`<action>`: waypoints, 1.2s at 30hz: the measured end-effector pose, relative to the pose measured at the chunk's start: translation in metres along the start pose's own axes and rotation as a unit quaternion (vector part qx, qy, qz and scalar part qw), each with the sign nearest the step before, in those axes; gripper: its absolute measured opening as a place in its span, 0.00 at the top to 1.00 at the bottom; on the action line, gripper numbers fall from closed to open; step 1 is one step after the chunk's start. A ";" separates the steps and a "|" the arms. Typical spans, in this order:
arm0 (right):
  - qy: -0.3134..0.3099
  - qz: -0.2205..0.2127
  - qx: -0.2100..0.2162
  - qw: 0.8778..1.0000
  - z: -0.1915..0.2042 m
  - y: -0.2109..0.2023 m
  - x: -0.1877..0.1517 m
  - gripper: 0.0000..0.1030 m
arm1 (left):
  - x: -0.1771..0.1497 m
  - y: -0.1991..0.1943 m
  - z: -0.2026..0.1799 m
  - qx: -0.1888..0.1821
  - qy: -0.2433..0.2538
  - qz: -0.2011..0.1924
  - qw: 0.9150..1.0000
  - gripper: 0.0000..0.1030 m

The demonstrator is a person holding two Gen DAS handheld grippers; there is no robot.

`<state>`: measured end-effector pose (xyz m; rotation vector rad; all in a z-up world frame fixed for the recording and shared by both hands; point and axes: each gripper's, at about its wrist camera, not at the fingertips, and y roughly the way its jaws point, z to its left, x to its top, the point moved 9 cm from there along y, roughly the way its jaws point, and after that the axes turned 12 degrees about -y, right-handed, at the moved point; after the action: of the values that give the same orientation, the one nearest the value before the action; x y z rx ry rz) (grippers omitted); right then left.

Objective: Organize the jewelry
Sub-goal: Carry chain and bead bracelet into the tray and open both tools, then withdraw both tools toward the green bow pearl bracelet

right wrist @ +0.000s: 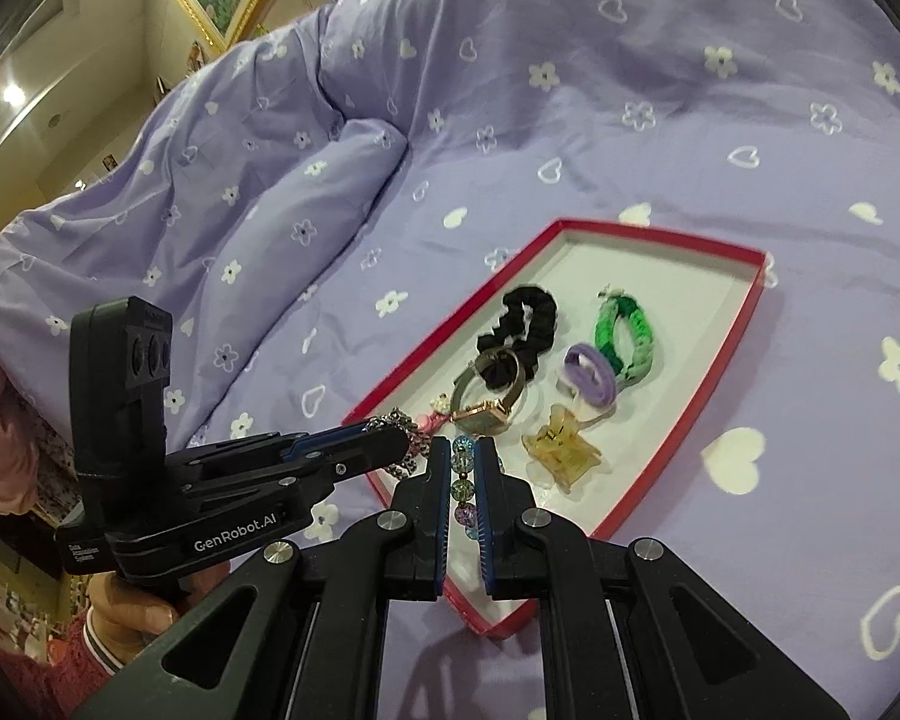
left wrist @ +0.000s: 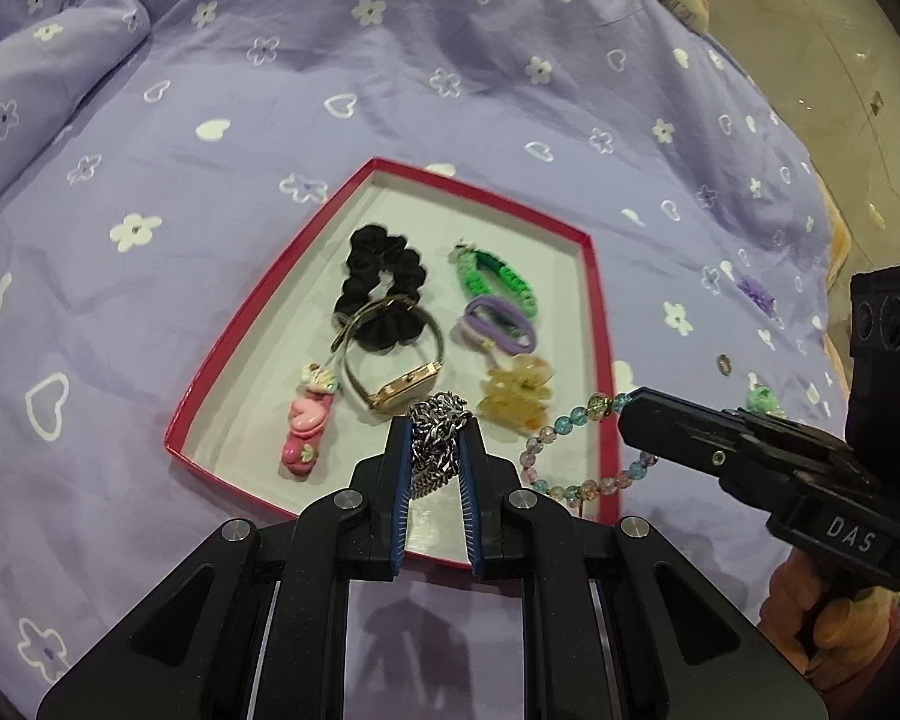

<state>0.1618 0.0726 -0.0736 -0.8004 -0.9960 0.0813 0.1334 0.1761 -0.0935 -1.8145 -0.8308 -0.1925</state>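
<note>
Jewelry tray [left wrist: 594, 300] holds one watch [left wrist: 399, 387], two hair ties [left wrist: 501, 324]

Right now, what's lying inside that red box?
Inside the red box: a black scrunchie, gold watch, green bracelet, purple hair tie, yellow claw clip and pink charm. The tongs hide the near edge.

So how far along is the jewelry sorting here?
Mostly done: scrunchie, watch, green bracelet, and clips already lie in the red tray. Left tongs hold a silver chain; right tongs hold the beaded bracelet. Small pieces remain on the bedspread.
</note>
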 end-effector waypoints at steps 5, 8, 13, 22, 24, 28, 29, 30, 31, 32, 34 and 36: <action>0.009 0.023 -0.005 1.000 -0.009 0.020 -0.011 0.93 | -0.003 0.016 0.010 0.009 -0.007 0.014 1.000 0.87; 0.010 0.036 -0.009 0.999 -0.015 0.028 -0.017 0.93 | -0.005 0.023 0.014 0.014 -0.007 0.020 1.000 0.87; 0.003 0.055 -0.026 0.998 -0.022 0.036 -0.023 0.93 | -0.006 0.031 0.019 0.025 -0.006 0.030 0.999 0.87; -0.001 0.077 -0.035 0.996 -0.025 0.043 -0.030 0.92 | -0.010 0.038 0.021 0.044 0.000 0.040 0.998 0.85; -0.001 0.078 -0.035 0.996 -0.026 0.043 -0.030 0.89 | -0.010 0.038 0.022 0.045 0.000 0.040 0.998 0.85; -0.003 0.076 -0.036 0.996 -0.026 0.043 -0.029 0.88 | -0.009 0.036 0.021 0.044 -0.001 0.039 0.998 0.71; -0.002 0.075 -0.036 0.997 -0.026 0.042 -0.029 0.88 | -0.008 0.035 0.021 0.045 0.001 0.037 0.998 0.71; -0.002 0.075 -0.036 0.997 -0.026 0.042 -0.029 0.88 | -0.008 0.034 0.020 0.047 0.003 0.036 0.998 0.71; -0.001 0.074 -0.036 0.997 -0.026 0.041 -0.029 0.88 | -0.008 0.033 0.020 0.048 0.004 0.034 0.998 0.71; 0.000 0.073 -0.035 0.997 -0.026 0.041 -0.028 0.88 | -0.007 0.032 0.019 0.048 0.004 0.033 0.998 0.71; 0.004 0.070 -0.033 0.997 -0.026 0.038 -0.028 0.85 | -0.005 0.028 0.016 0.045 0.003 0.030 0.999 0.66; 0.006 0.061 -0.037 0.997 -0.027 0.030 -0.026 0.77 | -0.004 0.023 0.014 0.042 0.000 0.024 0.999 0.59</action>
<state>0.1767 0.0685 -0.1191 -0.9283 -0.9434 0.1444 0.1414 0.1827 -0.1186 -1.7537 -0.7835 -0.1239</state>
